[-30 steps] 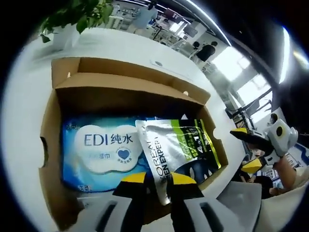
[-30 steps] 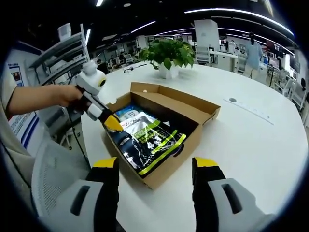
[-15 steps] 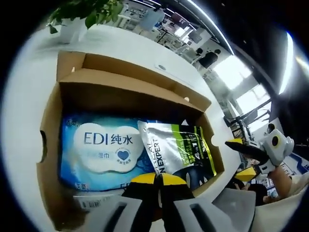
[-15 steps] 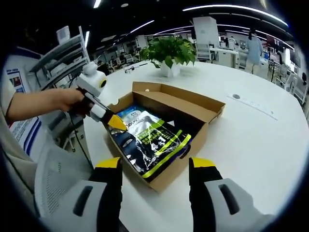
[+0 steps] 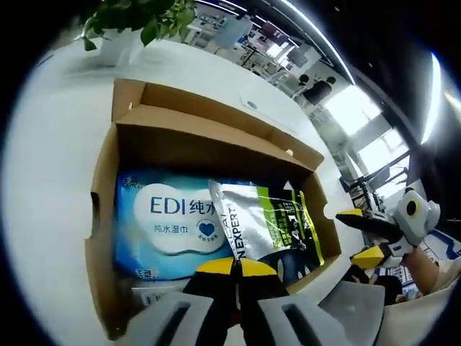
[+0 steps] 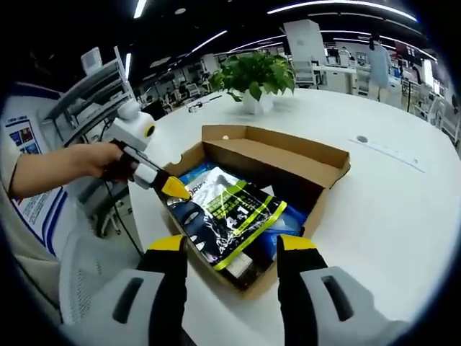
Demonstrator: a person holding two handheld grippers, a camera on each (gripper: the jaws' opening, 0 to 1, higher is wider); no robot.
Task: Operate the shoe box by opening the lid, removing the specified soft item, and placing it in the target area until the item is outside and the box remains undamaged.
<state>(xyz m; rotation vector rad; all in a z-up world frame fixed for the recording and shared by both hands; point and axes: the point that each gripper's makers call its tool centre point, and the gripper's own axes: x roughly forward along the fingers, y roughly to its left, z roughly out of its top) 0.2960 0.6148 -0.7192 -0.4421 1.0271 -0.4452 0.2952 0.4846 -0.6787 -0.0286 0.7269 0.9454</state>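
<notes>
In the left gripper view the left gripper (image 5: 234,266) is pinching the near edge of a silver, green and black pouch (image 5: 270,227) lying in the open shoe box (image 5: 101,238) beside a blue wipes pack (image 5: 169,223), while in the right gripper view the right gripper (image 6: 232,244) is hovering with fingers spread by the box's near corner on the white worktop (image 6: 389,209).

Bright, even office light from ceiling strip lamps (image 6: 338,7) above the white table (image 6: 389,194). Windows (image 5: 346,108) beyond the box (image 5: 209,137) blow out white. Deep shadow inside the box's far wall. Strong fisheye bending at edges; background soft, slight motion blur.
</notes>
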